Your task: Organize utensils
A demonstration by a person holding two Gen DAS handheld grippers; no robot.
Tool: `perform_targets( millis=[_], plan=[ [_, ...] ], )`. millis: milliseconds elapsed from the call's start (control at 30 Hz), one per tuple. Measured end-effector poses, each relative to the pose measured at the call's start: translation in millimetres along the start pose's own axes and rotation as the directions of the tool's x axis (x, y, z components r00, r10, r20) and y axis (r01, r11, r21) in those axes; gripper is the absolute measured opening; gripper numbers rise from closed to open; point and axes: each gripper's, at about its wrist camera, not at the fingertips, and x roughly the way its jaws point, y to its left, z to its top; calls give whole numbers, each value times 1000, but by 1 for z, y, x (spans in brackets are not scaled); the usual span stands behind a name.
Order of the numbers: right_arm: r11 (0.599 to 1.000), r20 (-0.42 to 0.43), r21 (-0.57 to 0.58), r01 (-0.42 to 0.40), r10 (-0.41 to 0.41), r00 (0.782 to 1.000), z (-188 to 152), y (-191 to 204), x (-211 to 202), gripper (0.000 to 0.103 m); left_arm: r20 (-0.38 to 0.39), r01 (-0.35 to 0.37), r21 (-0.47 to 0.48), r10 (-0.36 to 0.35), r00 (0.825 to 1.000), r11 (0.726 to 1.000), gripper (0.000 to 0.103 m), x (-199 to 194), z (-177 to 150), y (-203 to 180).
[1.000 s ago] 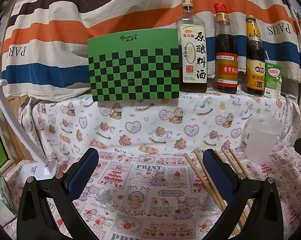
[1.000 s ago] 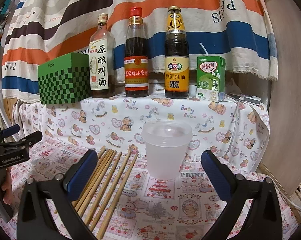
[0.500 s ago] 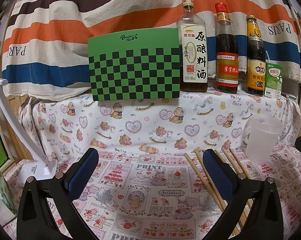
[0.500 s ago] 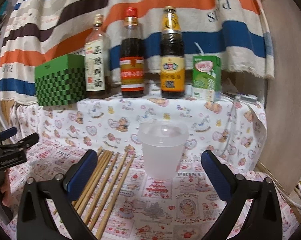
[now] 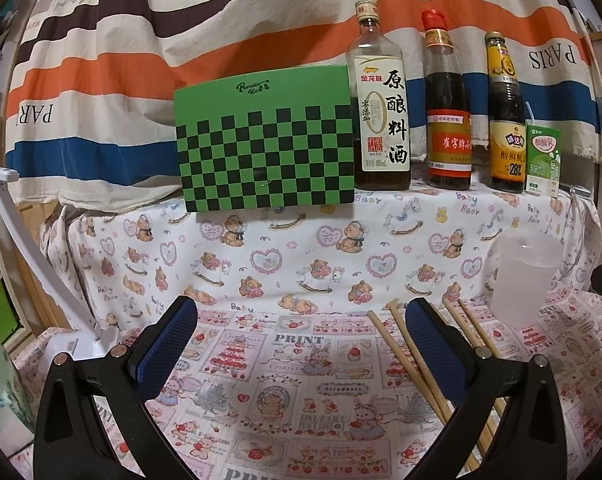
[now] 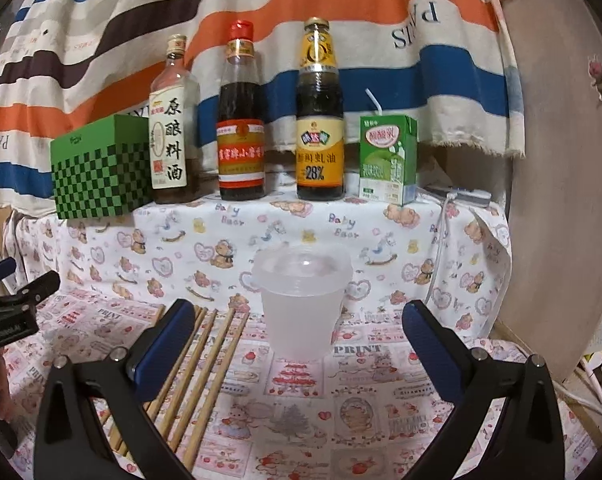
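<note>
Several chopsticks (image 6: pixel 205 364) half hidden behind jaws

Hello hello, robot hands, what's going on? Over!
Left gripper open, empty. Right gripper open, empty. Chopsticks flat on cloth beside the upright plastic cup. Nothing in the way.

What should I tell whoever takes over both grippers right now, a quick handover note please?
Left gripper: open, holding nothing, chopsticks by its right finger.
Right gripper: open, holding nothing, facing the plastic cup.
The chopsticks lie loose on the printed cloth, left of the upright cup.
Done: nothing in the cup as far as can be seen.
Left: pick up the chopsticks and probably stand them in the cup.
</note>
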Motion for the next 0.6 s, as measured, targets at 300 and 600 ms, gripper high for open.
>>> perform_targets(
  millis=[300,600],
  plan=[
    [1000,21,-26,-10,11,1000,1,5,-5,103,-3,46,-54,-47,999,997,103,0,-1,10],
    [999,200,15,40,-42,979,29,3,-53,103,4,-10,-40,10,1000,999,103,1,1,9]
  ],
)
